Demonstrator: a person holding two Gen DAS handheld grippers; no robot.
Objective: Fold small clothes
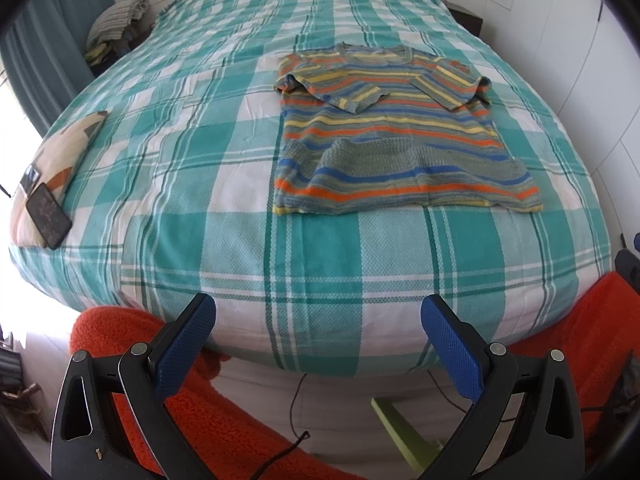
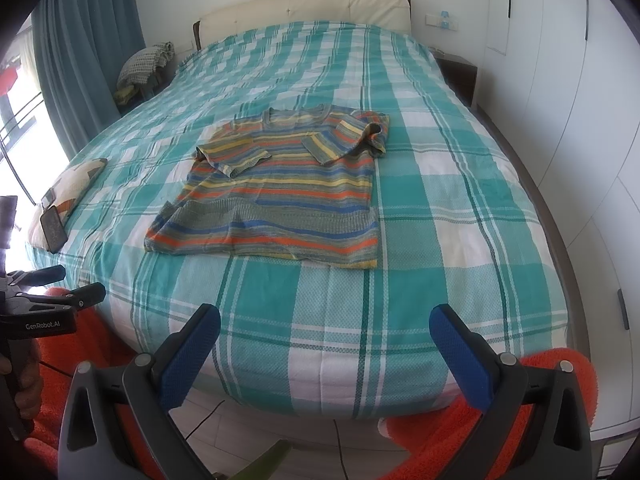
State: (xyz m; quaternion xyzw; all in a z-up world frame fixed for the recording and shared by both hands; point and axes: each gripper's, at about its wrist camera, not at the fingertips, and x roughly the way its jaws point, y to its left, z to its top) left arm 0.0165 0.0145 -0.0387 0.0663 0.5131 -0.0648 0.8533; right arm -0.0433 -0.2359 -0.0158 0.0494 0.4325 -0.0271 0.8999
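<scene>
A small striped knit T-shirt [image 1: 396, 136] lies flat on the teal checked bedspread [image 1: 224, 184], both sleeves folded in over the chest. It also shows in the right wrist view [image 2: 276, 192]. My left gripper [image 1: 318, 314] is open and empty, held off the foot of the bed, well short of the shirt's hem. My right gripper [image 2: 325, 326] is open and empty, also at the foot of the bed. The left gripper shows at the left edge of the right wrist view [image 2: 60, 284].
A pillow [image 1: 60, 152] with a phone [image 1: 48, 216] on it lies at the bed's left edge. Orange fuzzy cloth [image 1: 192, 400] lies below the grippers. White wardrobe doors [image 2: 580, 140] stand on the right, a curtain [image 2: 88, 52] on the left. Cables cross the floor.
</scene>
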